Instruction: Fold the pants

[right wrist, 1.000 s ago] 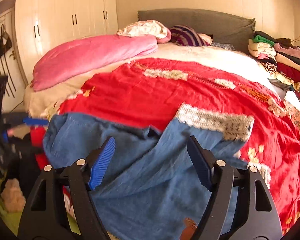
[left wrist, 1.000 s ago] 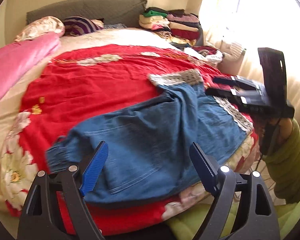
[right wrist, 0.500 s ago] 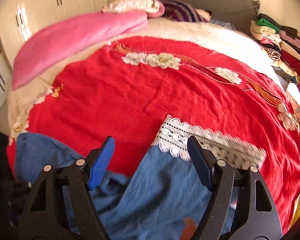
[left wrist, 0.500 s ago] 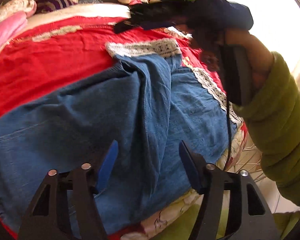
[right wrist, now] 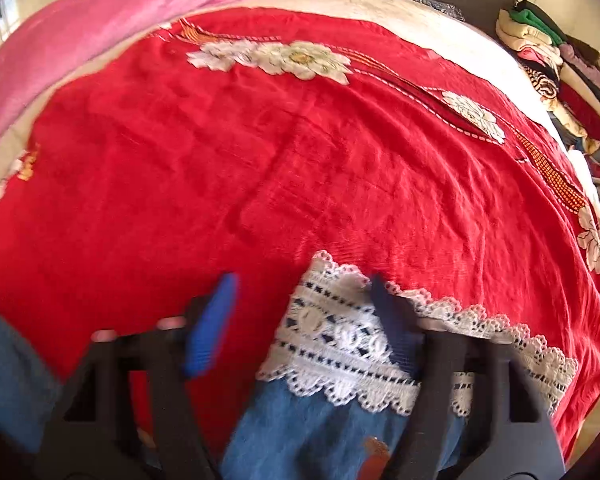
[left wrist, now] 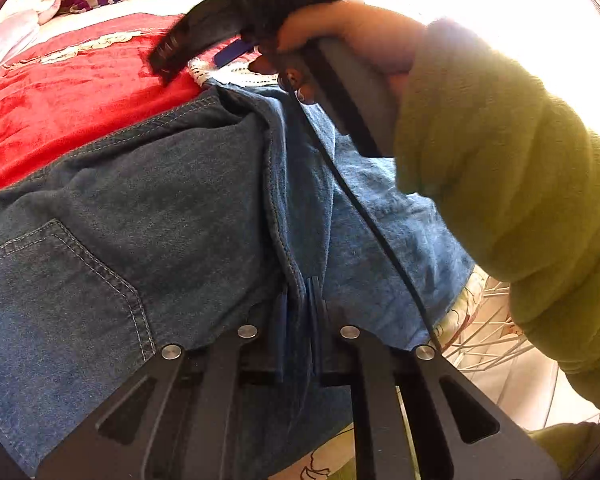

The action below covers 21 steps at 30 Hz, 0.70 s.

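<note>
Blue denim pants (left wrist: 172, 208) lie spread across a red bedspread (right wrist: 260, 152) on a bed, near its front edge, one leg ending in a white lace cuff (right wrist: 340, 344). At the left, the left gripper (left wrist: 298, 312) has just been closing and now pinches a raised seam fold of the denim between its blue pads. At the right, the right gripper (right wrist: 300, 312), held by a hand in an olive-green sleeve (left wrist: 520, 168), has just been closing too; its jaws are part open, one pad over the red cover, the other on the lace, nothing clamped yet. The denim looks soft, limp and fairly heavy, so it will likely sag and drag; seams and the cuff hem seem the firmest holds, while the lace may snag. A pink blanket (right wrist: 100, 28) lies at the far left, and stacked folded clothes (right wrist: 560, 72) sit at the far right in bright daylight
</note>
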### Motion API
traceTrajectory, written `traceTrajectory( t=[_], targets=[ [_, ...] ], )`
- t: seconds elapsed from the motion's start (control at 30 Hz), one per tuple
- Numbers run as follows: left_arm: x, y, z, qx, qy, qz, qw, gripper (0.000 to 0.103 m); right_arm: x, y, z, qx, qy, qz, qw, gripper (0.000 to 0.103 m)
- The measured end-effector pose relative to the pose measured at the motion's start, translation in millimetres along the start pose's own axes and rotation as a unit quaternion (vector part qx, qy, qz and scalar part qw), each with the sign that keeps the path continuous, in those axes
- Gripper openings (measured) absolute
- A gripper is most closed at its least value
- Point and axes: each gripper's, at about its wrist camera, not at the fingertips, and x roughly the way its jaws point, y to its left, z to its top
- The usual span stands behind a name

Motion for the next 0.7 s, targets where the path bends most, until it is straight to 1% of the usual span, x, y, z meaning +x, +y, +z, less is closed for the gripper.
traceTrajectory(
  t=[0.03,0.07,0.1,0.13,0.27,0.4,0.43,0.47,0.5,0.53,0.63,0.7],
  targets=[
    [-1,0,0,-0.001,-0.001,-0.001,1.0,0.009,2,-3,0,0.001,0.0,0.0,1.0,0.013],
    [-2,0,0,-0.002,-0.003,-0.002,1.0,0.009,1,-8,-1,0.007,-0.003,0.003,1.0,0.01],
    [-2,1,-1,-0.002,-0.003,-0.002,1.0,0.009,-4,-17,-4,0.026,-0.015,0.019,0.999,0.008],
    [-3,1,-1,-0.003,-0.004,-0.002,1.0,0.009,-8,-22,-4,0.034,-0.022,0.023,0.999,0.007],
    [-6,4,-2,-0.008,-0.007,-0.006,0.9999,0.009,-46,-39,-16,0.048,-0.071,0.011,0.996,0.006],
    [-14,7,0,-0.012,-0.015,-0.006,0.9998,0.011,-99,-70,-41,0.079,-0.123,0.011,0.989,0.006],
    [-16,11,-1,-0.01,-0.017,-0.005,0.9998,0.017,-111,-78,-49,0.089,-0.135,0.011,0.987,0.006],
    [-13,8,-2,-0.008,-0.018,-0.003,0.9998,0.026,-123,-86,-57,0.098,-0.147,0.013,0.984,0.006],
    [-12,7,0,-0.007,-0.019,-0.002,0.9998,0.03,-132,-92,-63,0.105,-0.155,0.013,0.982,0.006],
    [-11,6,0,-0.007,-0.02,-0.002,0.9998,0.031,-142,-98,-72,0.114,-0.164,0.011,0.98,0.006],
    [-11,4,0,-0.007,-0.023,-0.001,0.9997,0.031,-167,-118,-104,0.141,-0.182,0.009,0.973,0.006],
    [-10,2,1,-0.004,-0.027,0.008,0.9996,0.031,-179,-129,-130,0.16,-0.189,0.006,0.969,0.006]
  ],
)
